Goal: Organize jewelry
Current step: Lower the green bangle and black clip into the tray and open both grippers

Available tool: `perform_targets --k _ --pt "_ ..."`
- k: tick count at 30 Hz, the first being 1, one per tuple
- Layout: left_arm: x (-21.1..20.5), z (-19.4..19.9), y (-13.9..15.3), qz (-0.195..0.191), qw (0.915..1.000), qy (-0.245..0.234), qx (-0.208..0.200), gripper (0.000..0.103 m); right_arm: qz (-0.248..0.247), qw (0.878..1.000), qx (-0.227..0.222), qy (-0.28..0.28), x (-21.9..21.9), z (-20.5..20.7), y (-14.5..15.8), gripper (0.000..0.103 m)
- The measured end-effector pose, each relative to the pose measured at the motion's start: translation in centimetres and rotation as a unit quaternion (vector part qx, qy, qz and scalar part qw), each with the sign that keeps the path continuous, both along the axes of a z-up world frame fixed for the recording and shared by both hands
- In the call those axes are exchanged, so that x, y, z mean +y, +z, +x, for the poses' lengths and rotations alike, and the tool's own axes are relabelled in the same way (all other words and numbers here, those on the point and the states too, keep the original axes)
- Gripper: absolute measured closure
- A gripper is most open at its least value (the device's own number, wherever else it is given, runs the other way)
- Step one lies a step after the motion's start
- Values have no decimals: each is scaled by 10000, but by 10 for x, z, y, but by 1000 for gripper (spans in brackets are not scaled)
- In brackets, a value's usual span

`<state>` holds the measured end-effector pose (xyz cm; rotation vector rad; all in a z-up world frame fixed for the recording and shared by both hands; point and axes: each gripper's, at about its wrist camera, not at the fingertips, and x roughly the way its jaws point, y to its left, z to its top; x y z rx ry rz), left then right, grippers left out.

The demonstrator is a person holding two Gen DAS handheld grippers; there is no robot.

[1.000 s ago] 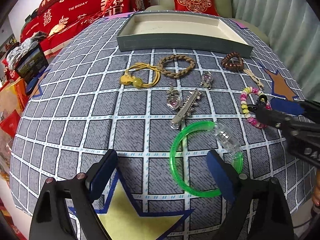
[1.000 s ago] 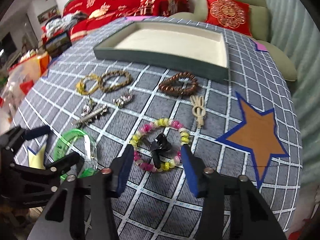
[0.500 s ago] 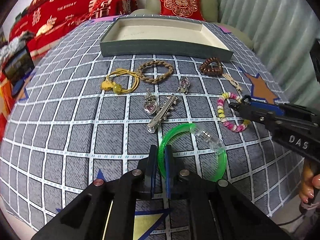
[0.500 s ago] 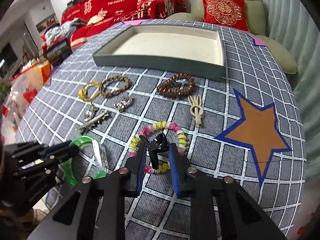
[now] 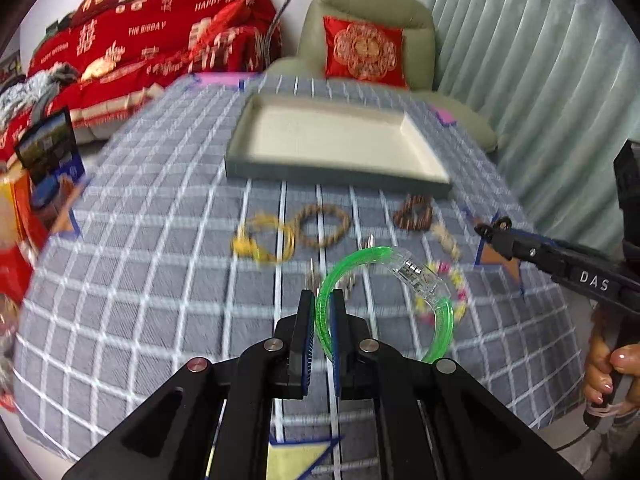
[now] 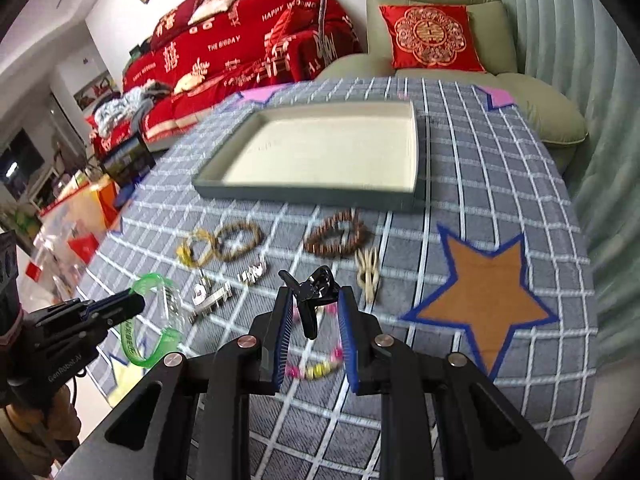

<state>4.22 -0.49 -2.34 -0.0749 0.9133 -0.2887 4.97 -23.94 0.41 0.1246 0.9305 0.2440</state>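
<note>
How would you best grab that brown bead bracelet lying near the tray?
Pinch the near edge of the brown bracelet, coming straight down from above. It lies flat on the cloth as an open loop, so one finger can drop inside and the other outside. The tray wall seems to crowd its far side.

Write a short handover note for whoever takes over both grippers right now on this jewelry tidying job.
Left gripper: shut on the translucent green plastic bangle, lifted off the checked tablecloth.
Right gripper: shut on the small black hair claw clip, above the pink-and-yellow beaded bracelet.
The shallow grey tray with cream lining holds nothing.
On the cloth: yellow cord bracelet, braided tan bracelet, brown wooden bead bracelet, cream knotted cord, silver hair clips.
Done: two grasps. Left: put everything in the tray.
</note>
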Motion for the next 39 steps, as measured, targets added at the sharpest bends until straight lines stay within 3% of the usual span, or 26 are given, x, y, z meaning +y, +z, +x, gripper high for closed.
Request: perform_targets --k 8,14,18,23,30,39 --pt "0 52 55 -28 9983 -33 -579 86 -16 9996 -277 52 -2 47 46 78" --pt "0 107 70 -32 9973 28 -731 86 -101 9991 -407 113 1 98 74 78" --pt "-4 147 66 98 9972 60 -742 86 -74 9995 -296 111 1 138 74 78" --pt "-16 196 43 181 9984 67 -534 86 -70 10000 -37 10 2 193 49 78" --pt "-36 257 -12 440 9990 62 -106 86 -159 9987 410 -247 0 249 -18 78" --pt "-50 282 -56 935 9955 126 130 85 -424 9964 636 -364 3 272 -74 78"
